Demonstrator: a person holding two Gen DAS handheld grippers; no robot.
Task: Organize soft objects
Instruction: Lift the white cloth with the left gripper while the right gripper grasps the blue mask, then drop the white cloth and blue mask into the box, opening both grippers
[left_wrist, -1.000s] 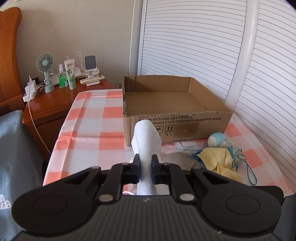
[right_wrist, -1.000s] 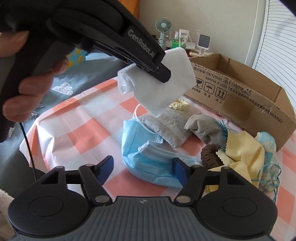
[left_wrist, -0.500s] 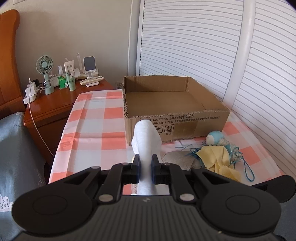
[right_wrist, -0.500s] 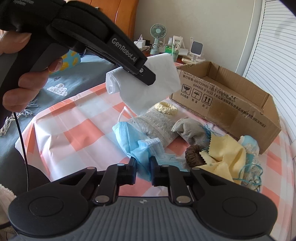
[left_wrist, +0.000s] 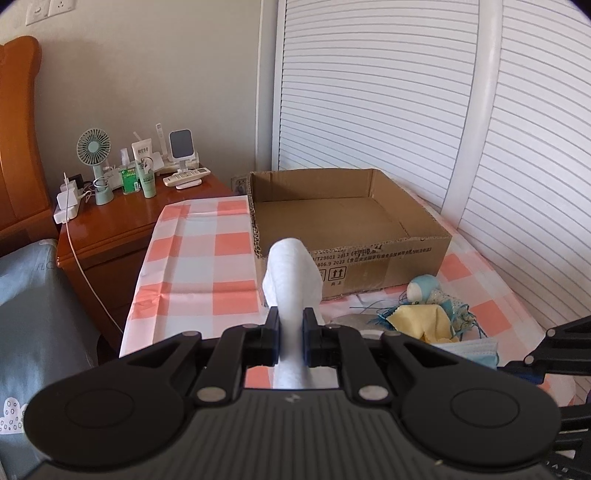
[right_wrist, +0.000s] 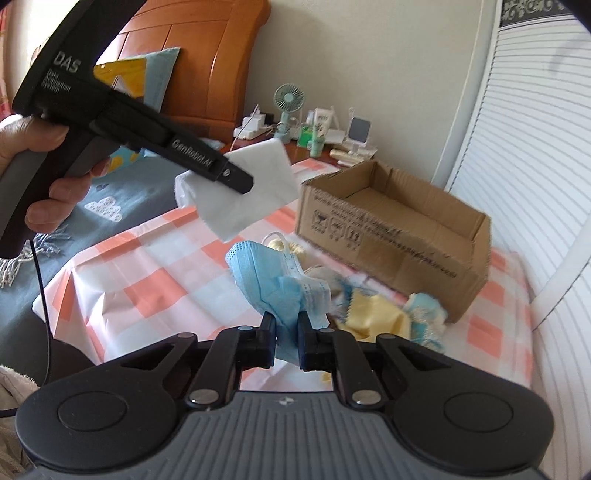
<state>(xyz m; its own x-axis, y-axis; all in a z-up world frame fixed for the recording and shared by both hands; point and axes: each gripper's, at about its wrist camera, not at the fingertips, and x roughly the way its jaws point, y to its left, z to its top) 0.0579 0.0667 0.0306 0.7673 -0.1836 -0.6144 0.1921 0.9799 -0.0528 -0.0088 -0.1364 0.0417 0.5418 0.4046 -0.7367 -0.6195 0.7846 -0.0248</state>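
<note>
A wooden nightstand (left_wrist: 110, 225) at the far left holds a small green fan (left_wrist: 94, 147), bottles and a white remote control (left_wrist: 186, 181). White louvred doors (left_wrist: 369, 92) line the right, an orange headboard (left_wrist: 18, 129) the far left.

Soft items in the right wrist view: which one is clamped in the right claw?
The blue face mask, pinched and lifted off the checked cloth. The white cloth hangs from the left claw; the yellow cloth lies loose by the box.

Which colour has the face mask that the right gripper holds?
Light blue. The face mask shows best in the right wrist view, pinched in the right gripper.
</note>
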